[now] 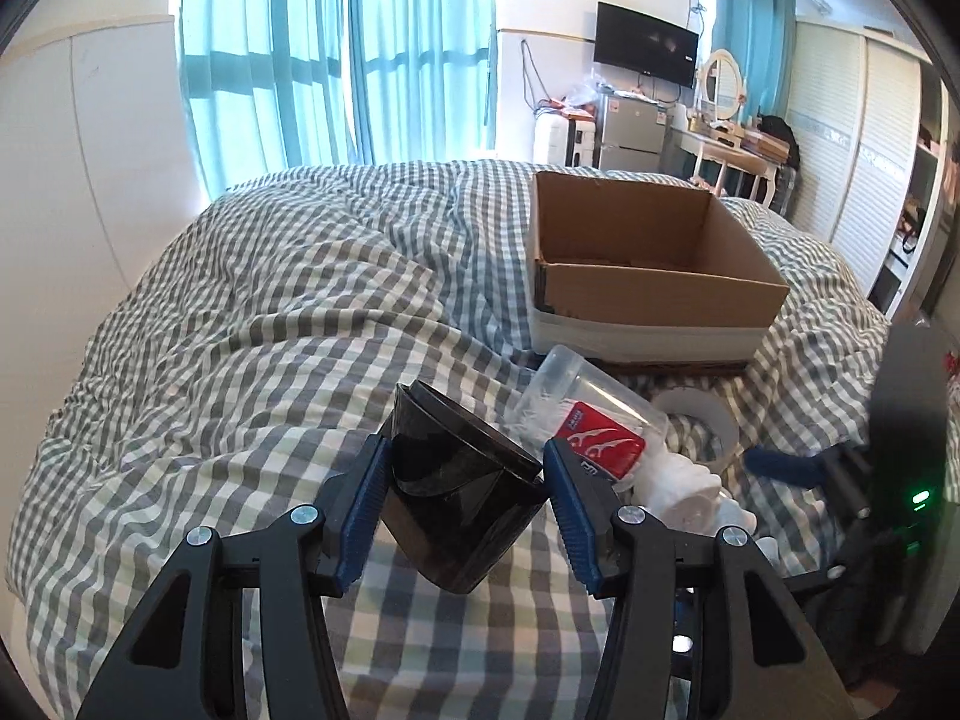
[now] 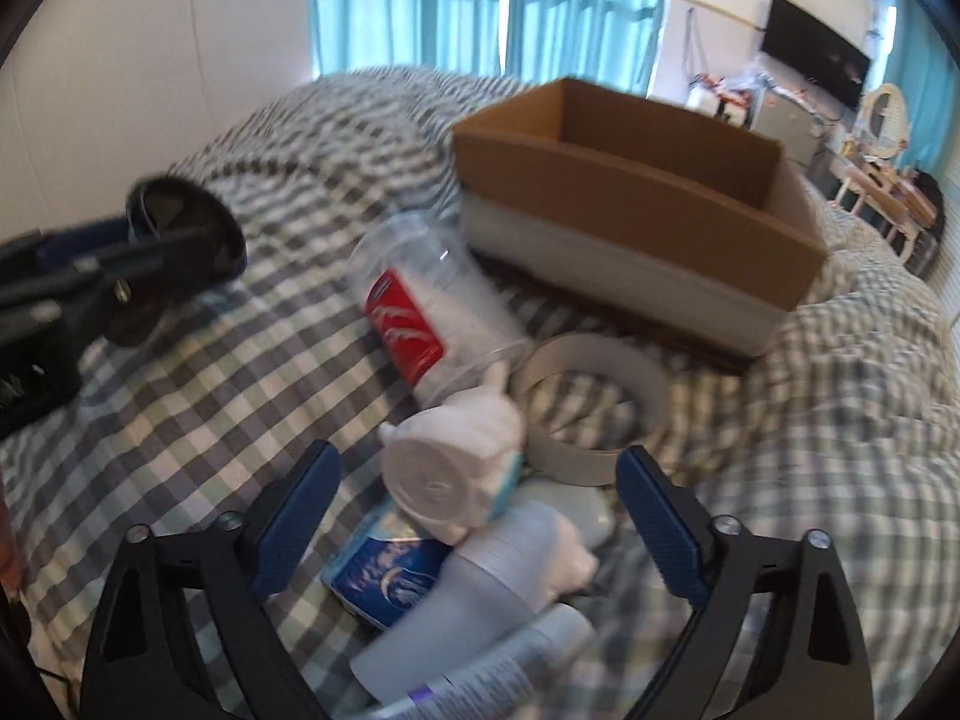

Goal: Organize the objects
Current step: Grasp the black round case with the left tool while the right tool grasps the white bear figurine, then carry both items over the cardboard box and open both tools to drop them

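Note:
My left gripper (image 1: 462, 468) is shut on a dark smoky plastic cup (image 1: 462, 480), held tilted above the checked bedspread; it also shows in the right wrist view (image 2: 180, 228). My right gripper (image 2: 477, 480) is open over a pile of small items: a white figurine (image 2: 450, 474), a blue-labelled tube (image 2: 390, 582), white bottles (image 2: 480, 612). A clear jar with a red label (image 2: 420, 306) lies on its side beside a tape roll (image 2: 591, 414). An open cardboard box (image 1: 654, 252) sits behind them; it also shows in the right wrist view (image 2: 636, 204).
The bed's grey-and-white checked duvet (image 1: 270, 300) stretches left of the box. Blue curtains (image 1: 336, 60), a TV (image 1: 645, 51), a small fridge (image 1: 630, 129) and a dressing table (image 1: 726, 138) stand beyond the bed.

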### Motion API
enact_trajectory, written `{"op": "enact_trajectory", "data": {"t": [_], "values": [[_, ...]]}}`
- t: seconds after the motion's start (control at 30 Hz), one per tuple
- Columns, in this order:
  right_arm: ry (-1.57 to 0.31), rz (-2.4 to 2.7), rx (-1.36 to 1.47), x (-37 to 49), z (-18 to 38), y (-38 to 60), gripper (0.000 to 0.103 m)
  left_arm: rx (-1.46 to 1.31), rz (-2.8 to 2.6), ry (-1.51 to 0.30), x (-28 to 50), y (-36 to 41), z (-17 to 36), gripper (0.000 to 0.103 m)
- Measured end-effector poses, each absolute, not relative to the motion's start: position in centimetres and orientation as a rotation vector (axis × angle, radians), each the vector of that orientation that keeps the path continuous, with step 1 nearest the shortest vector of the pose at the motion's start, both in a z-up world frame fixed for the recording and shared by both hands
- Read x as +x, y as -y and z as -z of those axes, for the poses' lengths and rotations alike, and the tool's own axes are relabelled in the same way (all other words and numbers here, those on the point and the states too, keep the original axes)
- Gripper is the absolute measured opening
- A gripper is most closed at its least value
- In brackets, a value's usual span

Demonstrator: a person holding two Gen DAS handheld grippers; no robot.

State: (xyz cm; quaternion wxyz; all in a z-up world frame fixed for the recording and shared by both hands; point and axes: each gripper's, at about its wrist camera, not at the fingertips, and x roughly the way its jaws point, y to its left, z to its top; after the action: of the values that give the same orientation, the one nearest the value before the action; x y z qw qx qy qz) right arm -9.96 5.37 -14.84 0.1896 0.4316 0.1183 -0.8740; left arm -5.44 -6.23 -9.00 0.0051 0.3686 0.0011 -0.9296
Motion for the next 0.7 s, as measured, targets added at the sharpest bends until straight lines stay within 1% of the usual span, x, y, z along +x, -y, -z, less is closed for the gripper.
{"op": "enact_trajectory", "data": {"t": [0.07, 0.13, 0.2, 0.43, 0.57, 0.7], "values": [[-0.353, 2.445, 1.241, -10.3, 15.5, -4.9, 0.079, 1.151, 2.919, -0.016, -5.5, 6.4, 9.1, 0.054], [-0.368, 2.438, 1.266, -10.7, 15.9, -4.9, 0.06, 1.15, 2.929, -0.023, -5.5, 6.4, 9.0, 0.054], [-0.352, 2.427, 1.272, -10.7, 15.7, -4.9, 0.051, 1.149, 2.934, -0.037, -5.6, 6.4, 9.0, 0.054], [-0.326, 2.483, 1.176, -9.3, 12.7, -5.9, 0.051, 1.139, 2.959, -0.059, -5.5, 6.1, 8.3, 0.054], [-0.275, 2.515, 1.082, -8.3, 9.2, -7.1, 0.051, 1.098, 2.971, -0.073, -5.6, 5.9, 7.0, 0.054], [-0.286, 2.568, 0.966, -8.0, 5.1, -8.0, 0.051, 1.051, 2.995, -0.091, -6.3, 5.7, 4.5, 0.054]]}}
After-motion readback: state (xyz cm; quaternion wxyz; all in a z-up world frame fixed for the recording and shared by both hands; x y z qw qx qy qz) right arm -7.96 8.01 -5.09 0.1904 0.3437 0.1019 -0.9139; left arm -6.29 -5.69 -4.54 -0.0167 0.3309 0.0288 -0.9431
